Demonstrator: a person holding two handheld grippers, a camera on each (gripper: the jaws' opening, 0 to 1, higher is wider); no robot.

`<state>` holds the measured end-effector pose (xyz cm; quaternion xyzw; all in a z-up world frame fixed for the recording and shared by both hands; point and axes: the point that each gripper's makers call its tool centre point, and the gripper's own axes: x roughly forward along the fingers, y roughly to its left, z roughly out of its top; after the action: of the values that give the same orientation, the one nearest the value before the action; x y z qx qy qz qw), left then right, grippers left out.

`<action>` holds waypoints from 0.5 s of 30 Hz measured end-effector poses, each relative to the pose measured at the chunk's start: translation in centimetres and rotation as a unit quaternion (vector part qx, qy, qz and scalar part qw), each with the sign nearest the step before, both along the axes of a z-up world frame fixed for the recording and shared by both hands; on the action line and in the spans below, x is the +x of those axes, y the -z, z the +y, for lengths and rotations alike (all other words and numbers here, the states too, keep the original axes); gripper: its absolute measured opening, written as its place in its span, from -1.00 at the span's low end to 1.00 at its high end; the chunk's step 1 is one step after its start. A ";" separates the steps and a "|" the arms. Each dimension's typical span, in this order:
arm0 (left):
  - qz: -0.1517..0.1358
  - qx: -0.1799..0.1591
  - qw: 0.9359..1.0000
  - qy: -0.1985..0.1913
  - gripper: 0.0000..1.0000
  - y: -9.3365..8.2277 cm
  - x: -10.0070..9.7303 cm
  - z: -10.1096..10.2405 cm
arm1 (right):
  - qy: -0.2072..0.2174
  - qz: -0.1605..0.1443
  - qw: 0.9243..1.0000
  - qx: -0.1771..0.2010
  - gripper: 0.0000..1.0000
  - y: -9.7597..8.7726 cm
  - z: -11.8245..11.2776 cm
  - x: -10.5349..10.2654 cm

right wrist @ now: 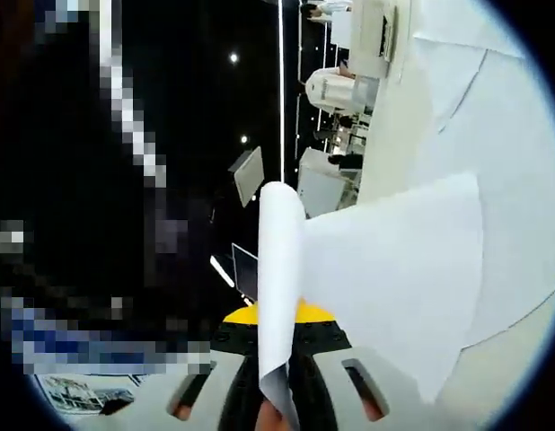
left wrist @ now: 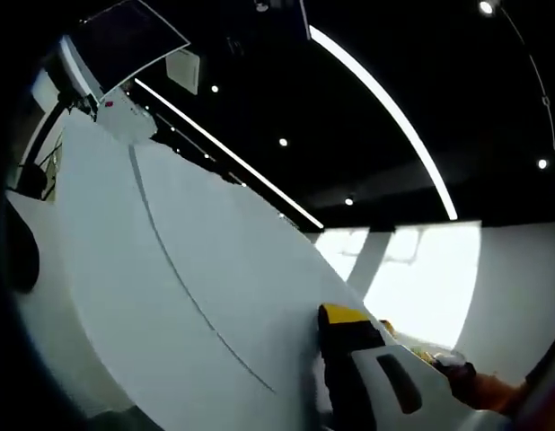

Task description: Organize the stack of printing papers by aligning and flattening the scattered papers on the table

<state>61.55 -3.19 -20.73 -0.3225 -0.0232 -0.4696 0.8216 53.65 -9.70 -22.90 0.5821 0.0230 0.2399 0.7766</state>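
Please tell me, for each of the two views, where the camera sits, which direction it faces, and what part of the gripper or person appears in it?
Left gripper view: rides on the left gripper, rolled strongly, facing along the white table toward ceiling light strips; one yellow-tipped jaw shows.
Right gripper view: rides on the right gripper, also rolled, facing a paper sheet gripped between its jaws, table behind.
Shared: the white table and dark ceiling.

right claw [right wrist: 279, 395] pinching papers [right wrist: 385, 269], white table [right wrist: 511, 117]
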 end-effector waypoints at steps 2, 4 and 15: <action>0.004 -0.006 1.000 0.000 -0.49 -0.1 0.1 0.1 | -0.004 -0.006 1.000 -0.010 -1.00 -0.2 0.2 -0.2; 0.005 -0.007 1.000 0.001 -0.49 -0.1 0.1 0.1 | -0.006 -0.010 0.999 -0.030 -1.00 -0.2 0.3 -0.2; 0.002 0.000 1.000 0.002 -0.51 0.0 -0.1 -0.2 | -0.017 -0.010 0.997 -0.069 -1.00 0.5 1.2 -0.6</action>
<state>61.40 -3.37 -20.78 -0.3235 -0.0211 -0.4703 0.8208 53.06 -8.51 -23.37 0.5240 0.0419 0.2571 0.8109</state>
